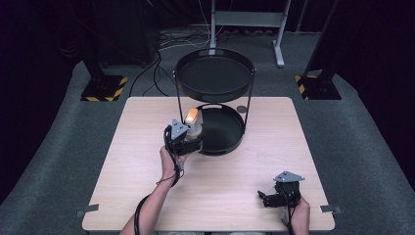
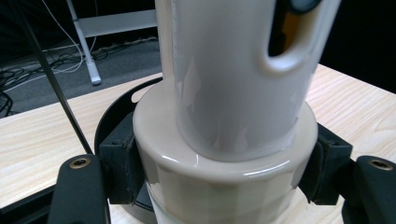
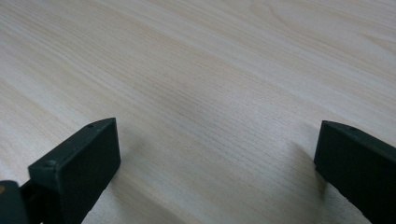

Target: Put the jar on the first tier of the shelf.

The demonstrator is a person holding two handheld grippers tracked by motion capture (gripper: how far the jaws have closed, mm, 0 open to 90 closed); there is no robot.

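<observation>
I have the left gripper (image 1: 187, 138) clenched on the wide base of a cream bottle (image 2: 224, 140) with a handle, its pads pressing both sides. The bottle stands upright at the near-left rim of the lower tray (image 1: 230, 142) of the black two-tier stand. My right gripper (image 1: 270, 198) rests low over the table (image 3: 210, 70) at near right, jaws spread wide, nothing between them.

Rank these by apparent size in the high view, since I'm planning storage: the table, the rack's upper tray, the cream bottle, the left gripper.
1. table
2. upper tray
3. and 4. left gripper and cream bottle: too alike to rank, and the gripper hides the bottle's base.
</observation>
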